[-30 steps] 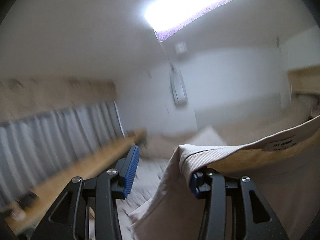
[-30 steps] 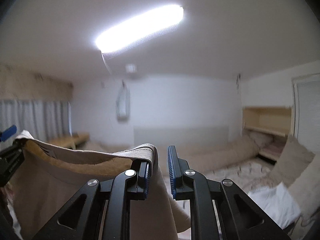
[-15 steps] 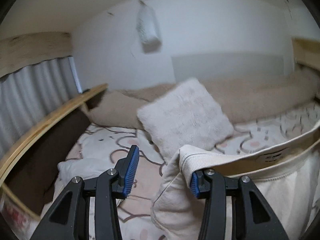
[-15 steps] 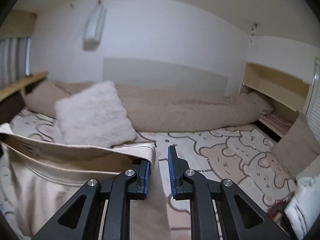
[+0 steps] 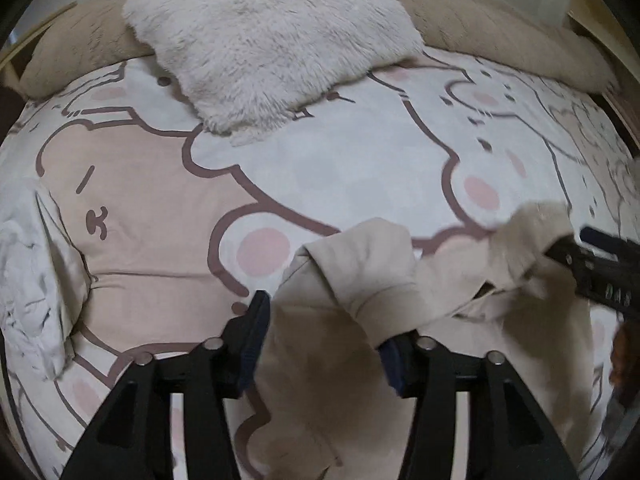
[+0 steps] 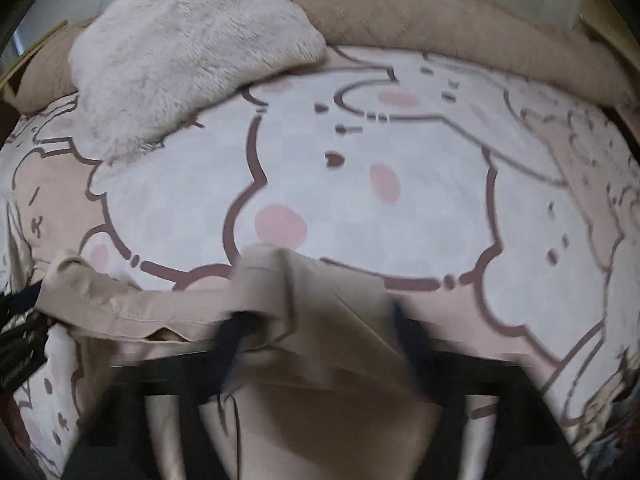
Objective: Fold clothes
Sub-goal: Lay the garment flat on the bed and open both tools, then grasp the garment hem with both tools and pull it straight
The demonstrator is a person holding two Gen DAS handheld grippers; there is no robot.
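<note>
1. Nearest in the left wrist view, the left hand-held gripper [image 5: 320,340] points steeply down at the bed; its jaws have just been opening and now stand moderately wide, with the garment between them.
2. The beige cotton sweatshirt with a ribbed neckband [image 5: 360,280] drapes over the right-hand finger of that hand-held gripper and hangs clear of the left-hand blue pad [image 5: 256,328], so nothing is pinched there.
3. In the right wrist view, the right hand-held gripper [image 6: 320,332] is badly blurred; its jaws have just been opening and stand wide apart, the sweatshirt [image 6: 320,360] bunched between and over them, not clamped.
4. To the right of the left hand-held gripper, the sweatshirt's far shoulder lies over the black tip of the right one [image 5: 592,264].
5. The sweatshirt lies crumpled on the bed, its neckband stretched between the 2 hand-held grippers.
6. Beyond both, the bed sheet printed with white and pink cartoon bears in brown outline [image 5: 360,160] spreads out flat.
7. To the left of the left hand-held gripper lies a crumpled white cloth [image 5: 32,280].
8. Farther ahead, a shaggy off-white square cushion [image 5: 272,40] rests on the sheet.
9. Farthest, a rolled tan fleece blanket [image 6: 440,20] runs along the bed's back edge.
</note>
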